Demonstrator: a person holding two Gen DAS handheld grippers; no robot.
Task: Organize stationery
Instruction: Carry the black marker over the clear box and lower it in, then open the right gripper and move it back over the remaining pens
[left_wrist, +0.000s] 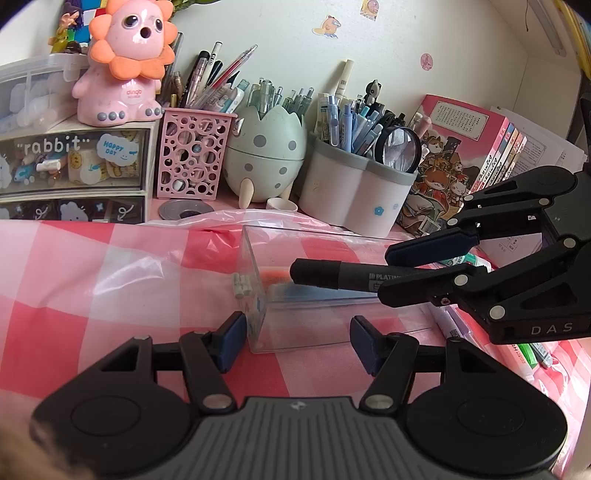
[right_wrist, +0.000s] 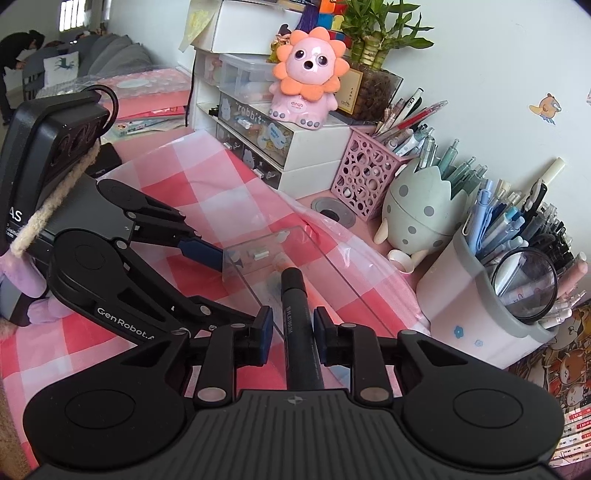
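A clear plastic box (left_wrist: 314, 325) lies on the pink checked cloth with an orange pen (left_wrist: 275, 275) and a blue pen (left_wrist: 314, 293) inside. My left gripper (left_wrist: 297, 332) is shut on the box's near end, one blue pad on each side; one of its pads (right_wrist: 201, 251) shows against the box (right_wrist: 332, 266) corner. My right gripper (right_wrist: 293, 321) comes in from the right (left_wrist: 386, 275). A black pen (right_wrist: 299, 332) lies between its fingers, cap end (left_wrist: 314, 275) reaching into the box. The pads stand slightly off the pen, so this gripper is open.
Along the back wall stand a drawer unit (left_wrist: 74, 162) with a pink lion toy (left_wrist: 127, 62), a pink perforated holder (left_wrist: 188, 155), an egg-shaped holder (left_wrist: 264, 147) and a white holder (left_wrist: 354, 192). Books (left_wrist: 461, 147) lean at right. Loose pens (left_wrist: 450, 325) lie under the right gripper. A plastic bag (left_wrist: 147, 266) lies under the box.
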